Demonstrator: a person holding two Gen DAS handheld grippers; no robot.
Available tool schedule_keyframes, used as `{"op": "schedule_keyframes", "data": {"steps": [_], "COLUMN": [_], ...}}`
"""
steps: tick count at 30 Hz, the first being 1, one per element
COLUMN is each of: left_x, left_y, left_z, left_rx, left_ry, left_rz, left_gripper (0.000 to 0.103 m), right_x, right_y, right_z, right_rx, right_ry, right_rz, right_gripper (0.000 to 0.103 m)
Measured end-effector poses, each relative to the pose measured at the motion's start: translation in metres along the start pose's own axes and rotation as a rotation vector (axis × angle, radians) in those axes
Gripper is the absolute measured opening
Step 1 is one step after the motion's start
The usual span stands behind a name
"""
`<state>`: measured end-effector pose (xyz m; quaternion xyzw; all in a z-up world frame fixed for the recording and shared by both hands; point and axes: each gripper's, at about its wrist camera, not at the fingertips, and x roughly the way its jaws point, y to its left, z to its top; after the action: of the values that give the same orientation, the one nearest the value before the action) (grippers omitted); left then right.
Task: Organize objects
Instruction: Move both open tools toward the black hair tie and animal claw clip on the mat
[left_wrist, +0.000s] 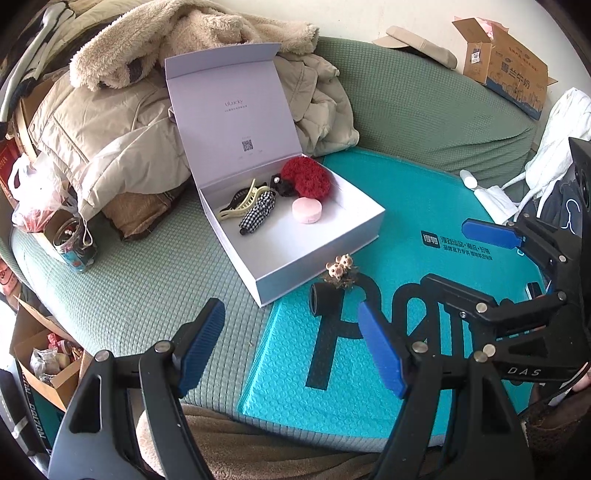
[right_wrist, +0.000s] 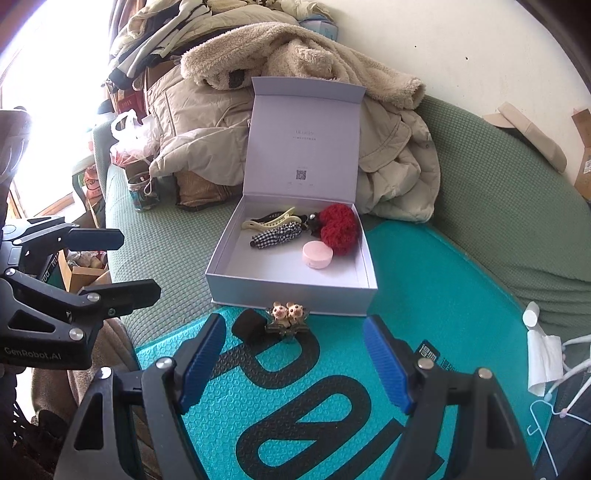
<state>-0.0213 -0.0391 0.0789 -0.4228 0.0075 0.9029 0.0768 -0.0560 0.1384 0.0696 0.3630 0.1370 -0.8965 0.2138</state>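
**Both grippers spread above the mat, clip lying just outside the box**

While both grippers hang over the teal mat (right_wrist: 424, 295), neither holds anything. The right gripper (right_wrist: 295, 363) has its blue pads spread wide, with only the mat's black lettering between them. The left gripper (left_wrist: 291, 349) is likewise spread and empty, over the mat's left edge where it meets the green sofa cover (left_wrist: 147, 280).

Just beyond the right gripper's fingertips, a small clip (right_wrist: 287, 317) topped with two little animal figures lies on the mat, just beside the front wall of the white box (right_wrist: 291, 295); whether it touches the wall I cannot tell.

The box is open, its lid upright at the back. Inside, toward the rear, lie a cream claw clip (right_wrist: 269, 221), a checked bow (right_wrist: 277, 236), a red scrunchie (right_wrist: 338, 227) and a pink round case (right_wrist: 317, 254); the front part of its floor is bare.

Behind the box, coats (right_wrist: 207, 125) are piled on the sofa.
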Motion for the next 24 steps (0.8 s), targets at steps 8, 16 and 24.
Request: {"op": "schedule_keyframes", "data": {"steps": [8, 16, 24], "left_x": [0.024, 0.053, 0.086], "left_y": [-0.003, -0.003, -0.001], "left_z": [-0.026, -0.042, -0.043], "left_rx": [-0.015, -0.032, -0.033], "left_ry": [0.061, 0.118, 0.161], "left_rz": [-0.007, -0.023, -0.036], "left_gripper": [0.073, 0.073, 0.073], "right_x": [0.022, 0.039, 0.069], "right_y": [0.003, 0.002, -0.001], "right_z": [-0.03, -0.044, -0.048], "right_rx": [0.013, 0.004, 0.014], "right_ry": [0.059, 0.081, 0.125], "right_rz": [0.015, 0.019, 0.041], "right_gripper": [0.077, 0.077, 0.077]}}
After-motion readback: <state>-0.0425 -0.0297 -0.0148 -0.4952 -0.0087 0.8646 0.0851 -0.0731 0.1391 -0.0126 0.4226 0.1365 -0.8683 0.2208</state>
